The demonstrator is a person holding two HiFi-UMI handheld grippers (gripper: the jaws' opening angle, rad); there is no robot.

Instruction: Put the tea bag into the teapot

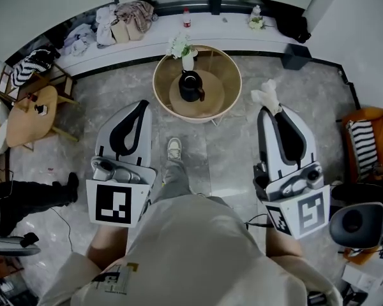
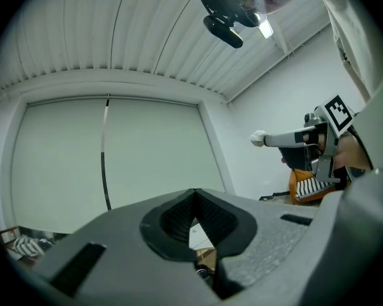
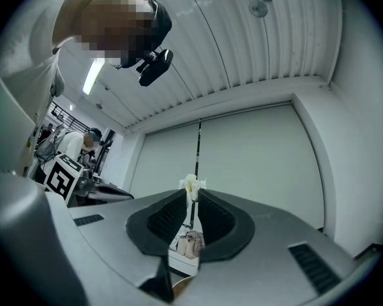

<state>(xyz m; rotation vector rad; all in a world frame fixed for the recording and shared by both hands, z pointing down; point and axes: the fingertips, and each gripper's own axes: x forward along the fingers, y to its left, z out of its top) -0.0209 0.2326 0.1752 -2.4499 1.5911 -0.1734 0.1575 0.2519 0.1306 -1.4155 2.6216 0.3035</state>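
A black teapot (image 1: 191,86) stands on a round wooden table (image 1: 233,69) ahead of me on the floor. My right gripper (image 1: 272,109) is raised at the right, well short of the table. It is shut on a white tea bag (image 1: 265,95), which sticks out past its tips. In the right gripper view the tea bag (image 3: 191,185) shows pinched between the pads. My left gripper (image 1: 142,104) is held up at the left, its jaws (image 2: 193,191) together with nothing in them. From the left gripper view, the right gripper (image 2: 268,139) shows off to the side with the tea bag (image 2: 258,138).
A vase of white flowers (image 1: 183,48) stands at the table's far edge, behind the teapot. A bench with clothes and bags (image 1: 124,19) runs along the back wall. A small wooden side table (image 1: 29,116) is at the left, an orange chair (image 1: 367,139) at the right.
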